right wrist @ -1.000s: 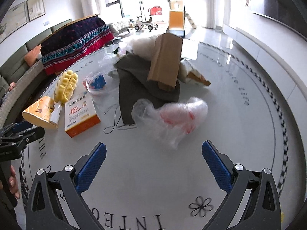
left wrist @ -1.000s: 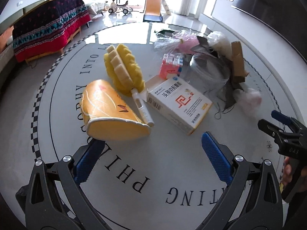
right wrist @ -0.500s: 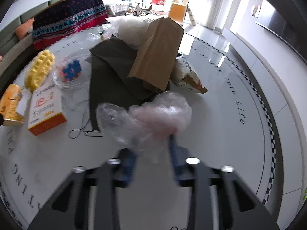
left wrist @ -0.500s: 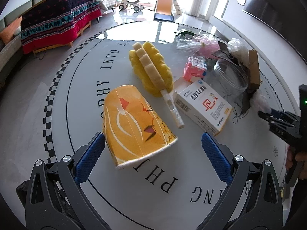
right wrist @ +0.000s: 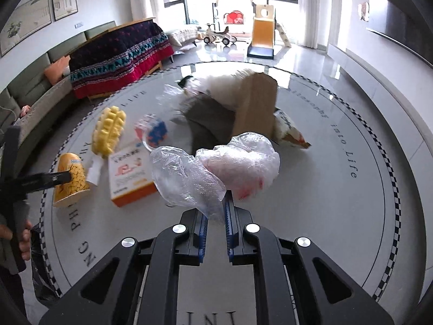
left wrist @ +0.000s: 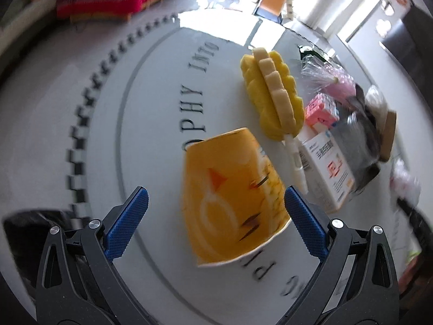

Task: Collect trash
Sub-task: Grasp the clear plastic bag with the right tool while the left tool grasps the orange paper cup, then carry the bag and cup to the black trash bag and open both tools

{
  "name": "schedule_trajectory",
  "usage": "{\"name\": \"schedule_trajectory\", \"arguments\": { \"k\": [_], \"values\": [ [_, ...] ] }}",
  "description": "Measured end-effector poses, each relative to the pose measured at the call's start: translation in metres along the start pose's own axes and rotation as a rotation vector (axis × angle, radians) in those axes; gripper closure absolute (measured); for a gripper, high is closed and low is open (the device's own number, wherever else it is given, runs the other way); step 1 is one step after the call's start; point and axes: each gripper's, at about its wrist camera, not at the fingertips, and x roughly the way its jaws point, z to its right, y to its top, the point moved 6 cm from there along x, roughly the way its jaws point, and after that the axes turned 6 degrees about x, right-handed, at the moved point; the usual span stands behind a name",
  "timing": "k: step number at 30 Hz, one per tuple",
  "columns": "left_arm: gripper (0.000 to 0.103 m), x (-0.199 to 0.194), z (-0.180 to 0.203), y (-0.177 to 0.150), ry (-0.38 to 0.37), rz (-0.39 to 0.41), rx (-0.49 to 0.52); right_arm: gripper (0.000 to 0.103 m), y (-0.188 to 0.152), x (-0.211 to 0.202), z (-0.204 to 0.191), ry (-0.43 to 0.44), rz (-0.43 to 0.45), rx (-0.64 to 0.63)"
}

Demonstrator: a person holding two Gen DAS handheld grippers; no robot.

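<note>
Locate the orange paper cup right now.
Left wrist view: orange paper cup lies on its side between the open left tongs, left of the white medicine box.

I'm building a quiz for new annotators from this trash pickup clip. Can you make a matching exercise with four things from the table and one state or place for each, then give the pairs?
Things:
1. clear plastic bag
2. orange paper cup
3. yellow sponge brush
4. medicine box

States or places:
A. lying on its side between the open fingers of the left gripper
B. pinched in the right gripper
C. flat on the table, right of the brush handle
D. lying beyond the cup, handle pointing toward the camera

Pairs: 1-B, 2-A, 3-D, 4-C
</note>
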Motion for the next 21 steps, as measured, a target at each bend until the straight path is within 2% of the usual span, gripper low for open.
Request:
{"name": "schedule_trajectory", "arguments": {
  "k": [3,8,9,10,11,15,21],
  "values": [
    [0.006,0.01,0.005,0.007,-0.004,-0.022,-0.033,0.09,0.002,-0.002,-0.009,0.014,0.006,-0.007],
    [0.007,0.018,0.012,0.011,0.078,-0.021,0.004,0.09,-0.002,-0.002,-0.018,0.027,-0.007,-0.023],
    [0.011,0.018,0.014,0.01,0.088,-0.014,0.022,0.09,-0.002,-0.002,-0.02,0.033,-0.01,-0.024],
    [0.024,0.017,0.015,0.01,0.106,-0.005,0.042,0.09,-0.003,-0.003,-0.022,0.037,-0.01,-0.025],
    [0.025,0.015,0.017,0.009,0.118,0.006,0.064,0.09,-0.004,-0.004,-0.025,0.042,-0.01,-0.027],
    [0.027,0.007,0.012,-0.004,0.065,0.031,0.068,0.09,-0.006,-0.01,-0.034,0.051,-0.006,-0.033],
    [0.039,-0.032,-0.004,-0.04,0.023,0.071,0.084,0.09,-0.01,-0.026,-0.066,0.083,0.006,-0.057]
  ]
}}
